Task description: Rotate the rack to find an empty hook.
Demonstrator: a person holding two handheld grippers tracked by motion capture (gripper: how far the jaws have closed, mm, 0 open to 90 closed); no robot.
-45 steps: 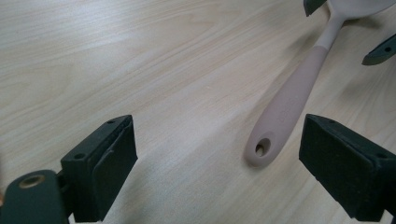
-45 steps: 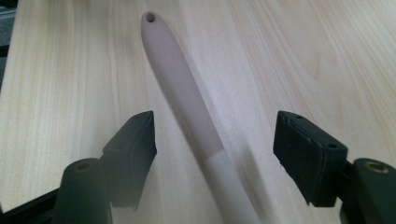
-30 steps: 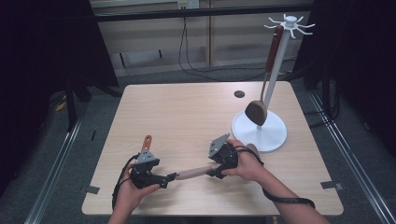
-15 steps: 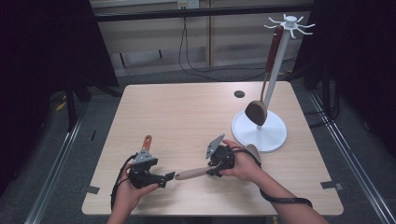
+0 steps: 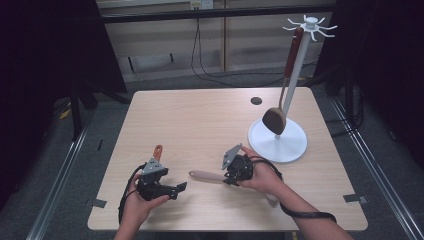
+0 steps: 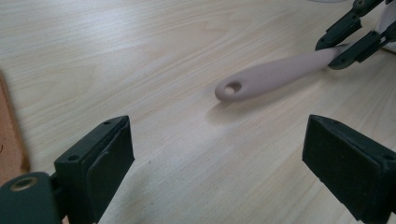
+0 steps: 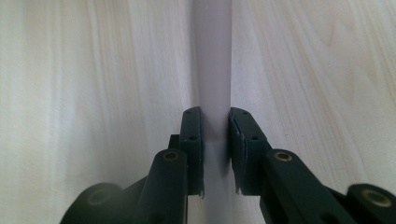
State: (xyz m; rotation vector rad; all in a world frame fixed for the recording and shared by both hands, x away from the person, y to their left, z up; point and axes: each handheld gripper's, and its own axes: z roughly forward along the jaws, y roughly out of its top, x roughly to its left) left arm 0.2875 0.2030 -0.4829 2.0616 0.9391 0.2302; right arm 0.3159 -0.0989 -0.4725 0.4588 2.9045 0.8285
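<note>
While held low over the tabletop [image 5: 200,120], both tongs are seen as follows.
Right tongs [image 7: 215,135]: just closed in on pale pink utensil handle [image 7: 213,60], pads pressed on both sides of it.
Left tongs [image 6: 215,154]: wide open, nothing btwn pads.
Handle: lying flat near front edge, hole-end pointed twd left tongs, just apart.
Rack: white stand [image 5: 278,142] at right, brown spoon [image 5: 275,120] hung on it.

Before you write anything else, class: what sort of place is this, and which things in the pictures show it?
Probably a lab or recording workspace, not a kitchen: a lone pale wooden table on grey floor, dark curtains at both sides, loose black cables along the back wall, and a white utensil stand set out as a prop.
</note>
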